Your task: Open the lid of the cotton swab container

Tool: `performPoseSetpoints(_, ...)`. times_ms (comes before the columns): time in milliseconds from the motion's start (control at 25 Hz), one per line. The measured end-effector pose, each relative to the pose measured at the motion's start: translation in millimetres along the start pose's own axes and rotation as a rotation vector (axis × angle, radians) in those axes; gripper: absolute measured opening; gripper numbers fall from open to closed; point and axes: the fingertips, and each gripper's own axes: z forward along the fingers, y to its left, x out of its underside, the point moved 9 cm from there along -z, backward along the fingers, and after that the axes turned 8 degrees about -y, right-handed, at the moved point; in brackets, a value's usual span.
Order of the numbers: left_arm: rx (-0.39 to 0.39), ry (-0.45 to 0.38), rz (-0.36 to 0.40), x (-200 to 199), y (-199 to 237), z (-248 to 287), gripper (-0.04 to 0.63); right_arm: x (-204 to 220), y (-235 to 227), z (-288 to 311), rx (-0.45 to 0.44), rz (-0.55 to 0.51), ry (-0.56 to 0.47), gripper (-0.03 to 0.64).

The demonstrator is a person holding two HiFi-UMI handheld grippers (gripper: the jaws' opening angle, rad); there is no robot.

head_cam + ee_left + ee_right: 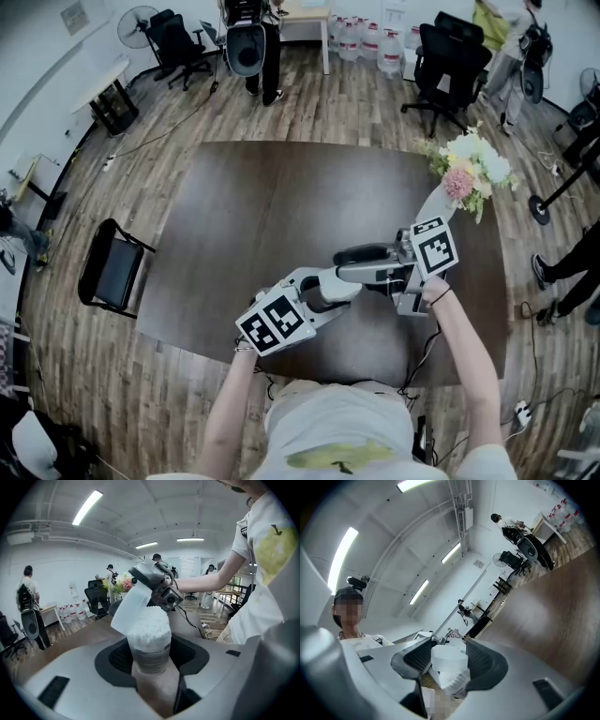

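In the head view I see a dark table [281,197] with flowers [472,167] at its upper right corner and a black chair [112,272] off its left edge, while the left gripper [323,289] and right gripper [361,255] meet low at centre. The left gripper view shows me jaws wide yet clamped on the cotton swab container [150,644] mid-frame, its lid [127,610] tipped up-left. In the right gripper view, jaws pinch that lid.

We see the clear cotton swab container [150,651] upright, packed with white swabs, its translucent lid [127,610] tipped open toward ten o'clock.
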Motion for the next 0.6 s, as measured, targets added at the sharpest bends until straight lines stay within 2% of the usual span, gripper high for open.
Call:
performPoseSetpoints(160,0.001,-0.005,-0.002,0,1,1,0.224,0,-2,-1,-0.008,0.019,-0.008,0.239)
performPoseSetpoints(320,0.009,-0.039,-0.033,1,0,-3,0.222,1,0,0,-0.039,-0.007,-0.014,0.239)
performPoseSetpoints(400,0.004,-0.068,-0.057,1,0,-3,0.222,3,2,0,-0.046,-0.042,-0.015,0.239)
performPoseSetpoints(600,-0.03,-0.095,-0.084,0,2,0,0.222,-1,11,-10,0.016,-0.205,-0.068,0.261)
